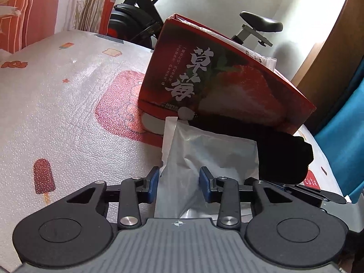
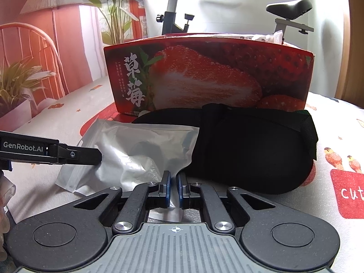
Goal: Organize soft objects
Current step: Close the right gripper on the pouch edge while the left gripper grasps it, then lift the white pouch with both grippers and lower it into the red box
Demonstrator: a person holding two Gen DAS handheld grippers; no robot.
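a translucent plastic pouch (image 2: 141, 152) lies on the patterned table cover (image 1: 56, 104) before a red strawberry box (image 2: 204, 75), a black soft case (image 2: 250, 145) touching its side. the right gripper (image 2: 173, 183) pinches the pouch's near edge; the left gripper (image 1: 179, 183) straddles it, jaws parted. closing the left before lifting should keep it level.

The red strawberry box (image 2: 204, 75) stands as a wall across the far side, with the black soft case (image 2: 250, 145) touching its foot and the silvery bag (image 2: 141, 150) just beside the case. To the left of the box, the patterned table (image 1: 56, 113) lies open for passage. To the right, only a narrow strip of table shows past the case.
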